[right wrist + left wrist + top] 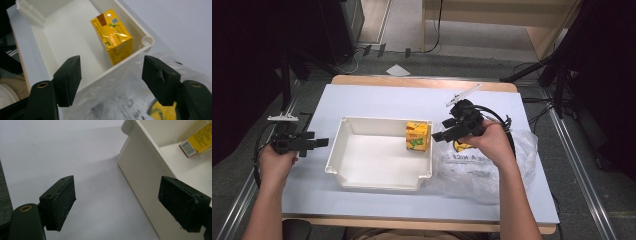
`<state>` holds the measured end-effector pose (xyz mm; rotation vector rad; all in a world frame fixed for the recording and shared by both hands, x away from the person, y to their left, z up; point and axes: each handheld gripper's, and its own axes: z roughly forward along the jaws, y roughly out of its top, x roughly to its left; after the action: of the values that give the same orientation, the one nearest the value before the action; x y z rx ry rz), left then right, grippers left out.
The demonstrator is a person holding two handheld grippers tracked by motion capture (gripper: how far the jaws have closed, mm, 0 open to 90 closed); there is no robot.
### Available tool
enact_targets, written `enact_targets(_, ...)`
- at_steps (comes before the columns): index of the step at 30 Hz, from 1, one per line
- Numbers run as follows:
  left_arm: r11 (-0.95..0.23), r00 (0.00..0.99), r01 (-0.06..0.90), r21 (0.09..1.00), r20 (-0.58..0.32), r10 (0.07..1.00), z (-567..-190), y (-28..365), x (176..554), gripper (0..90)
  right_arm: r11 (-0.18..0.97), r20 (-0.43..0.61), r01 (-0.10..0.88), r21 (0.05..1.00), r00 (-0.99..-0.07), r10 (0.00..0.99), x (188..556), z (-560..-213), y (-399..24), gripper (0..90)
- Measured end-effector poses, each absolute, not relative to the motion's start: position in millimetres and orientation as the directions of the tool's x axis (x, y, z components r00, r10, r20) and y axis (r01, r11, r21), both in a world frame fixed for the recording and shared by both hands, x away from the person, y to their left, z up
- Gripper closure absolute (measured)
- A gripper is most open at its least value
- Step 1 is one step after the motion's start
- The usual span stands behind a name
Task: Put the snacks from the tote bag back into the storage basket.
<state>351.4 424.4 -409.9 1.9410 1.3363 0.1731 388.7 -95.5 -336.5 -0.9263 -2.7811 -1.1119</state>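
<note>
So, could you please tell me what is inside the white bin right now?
One yellow carton stands in the white bin, against its far right corner. The rest of the floor looks bare; the strip behind the near wall is hidden.

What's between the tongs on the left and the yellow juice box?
The near wall and bare floor of the white tub. The high view shows the left tongs outside it and the juice box in its far right corner.
</note>
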Motion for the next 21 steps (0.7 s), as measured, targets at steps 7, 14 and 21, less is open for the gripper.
enact_targets(7, -0.161, 0.441, 0.742, 0.651, -0.294, 0.848, -409.9, 424.8, 351.3, 15.2, 0.562, 0.171, 0.542, 0.625, -0.798, 0.578, 398.1, -346.1, -116.7, 26.5)
enact_targets(14, -0.166, 0.443, 0.743, 0.649, -0.291, 0.848, -410.2, 424.2, 351.4, 15.2, 0.532, 0.145, 0.546, 0.647, -0.774, 0.617, 405.5, -353.0, -135.6, 22.9)
enact_targets(21, -0.164, 0.441, 0.743, 0.648, -0.291, 0.849, -410.8, 423.7, 351.8, 15.2, 0.530, 0.154, 0.551, 0.644, -0.772, 0.616, 409.1, -361.7, -153.3, 22.4)
